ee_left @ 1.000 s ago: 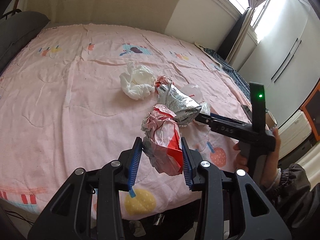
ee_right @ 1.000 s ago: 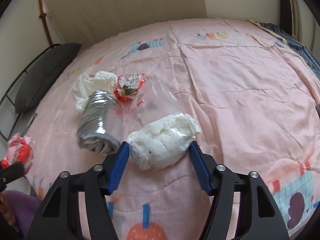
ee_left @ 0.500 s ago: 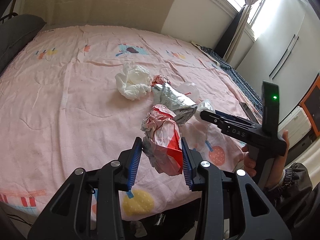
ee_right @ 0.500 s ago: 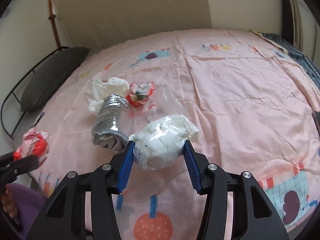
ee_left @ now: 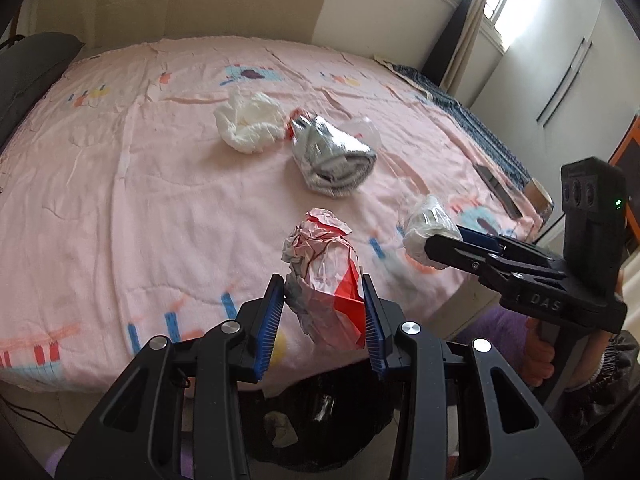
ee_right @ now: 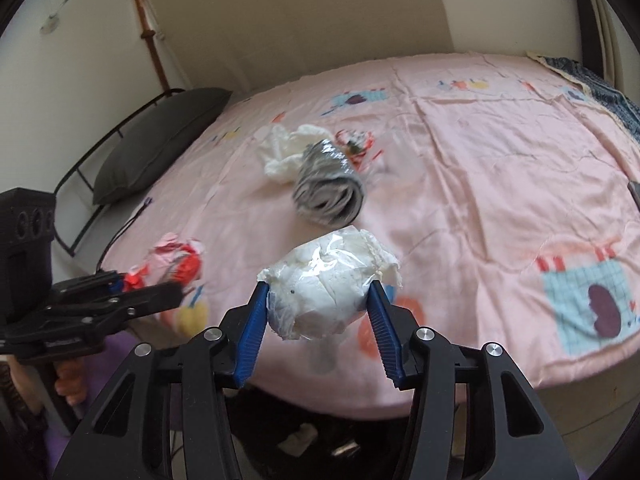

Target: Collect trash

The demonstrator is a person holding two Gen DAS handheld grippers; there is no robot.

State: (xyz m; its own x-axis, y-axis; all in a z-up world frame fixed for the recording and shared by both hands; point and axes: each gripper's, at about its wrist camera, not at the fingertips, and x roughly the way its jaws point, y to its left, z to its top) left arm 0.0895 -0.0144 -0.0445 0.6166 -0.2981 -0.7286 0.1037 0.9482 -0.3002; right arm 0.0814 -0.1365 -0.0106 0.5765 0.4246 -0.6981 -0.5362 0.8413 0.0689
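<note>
We find the left gripper [ee_left: 324, 312] pinching a crumpled red and white wrapper [ee_left: 324, 280] between its blue pads [ee_left: 270, 320], held in the air over the near edge of the bed [ee_left: 100, 200]. The right gripper [ee_right: 318, 318] is clamped on a white wad wrapped in clear film [ee_right: 328, 280], also lifted off the pink bedspread. From the left wrist view we see the right gripper [ee_left: 448, 240] to the right, at about the same height, its wad [ee_left: 426, 228] sticking out past the fingertips.

Below both grippers, on the floor against the bed, we note a dark bin [ee_left: 320, 412] with a few scraps [ee_left: 282, 428] lying inside.

Three pieces remain on the bedspread, well apart from both grippers: a crumpled white tissue [ee_left: 248, 126], a rolled silver foil packet [ee_left: 332, 154] just beside it, and a small red and silver wrapper [ee_right: 354, 144] touching the far end of the foil packet. A clear plastic piece [ee_left: 362, 132] lies behind the packet; we cannot tell its shape.

A dark pillow [ee_right: 160, 140] rests at the head of the bed.
</note>
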